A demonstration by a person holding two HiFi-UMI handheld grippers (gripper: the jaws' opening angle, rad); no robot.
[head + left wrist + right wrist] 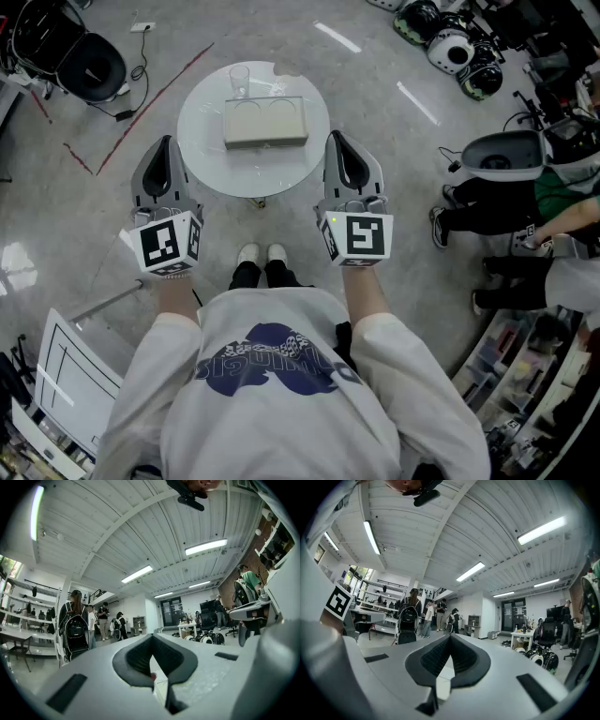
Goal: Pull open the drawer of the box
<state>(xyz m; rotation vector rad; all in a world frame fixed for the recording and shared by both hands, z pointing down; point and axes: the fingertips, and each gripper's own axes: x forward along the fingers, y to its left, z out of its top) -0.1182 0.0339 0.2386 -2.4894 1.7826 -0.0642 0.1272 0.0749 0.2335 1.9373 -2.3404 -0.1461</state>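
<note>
1. State: left gripper (168, 142) and right gripper (336, 138) are both clenched with nothing in them. Both gripper views show pads together and only room and ceiling beyond. Task not started.
2. Target: the beige box (265, 122) sits mid-top of the round white table (202, 159). Grippers flank it, one per side, both apart from it.
3. Risk: the drawer front isn't visible from the head view, only the box top. Can't tell which face it's on or what the pull looks like. Wrong-face approach = wasted reach or shoving the box.
4. Risk: jaws shut. If they go in w/o opening first, the tips ram the pull and push the box back instead of gripping it.
5. Risk: the box looks loose on a smooth top. A one-handed pull prob drags the whole box toward the table edge rather than opening the drawer. One gripper needs to brace it.
6. Risk: a clear glass (239, 80) stands just behind the box. Any backward shove or a bracing gripper coming over the top could tip it.
7. Risk: the table looks like a small pedestal type. A hard downward brace near the rim could rock it.
8. Risk: neither gripper cam sees the box now, so there's no close-in view until they tilt down.
</note>
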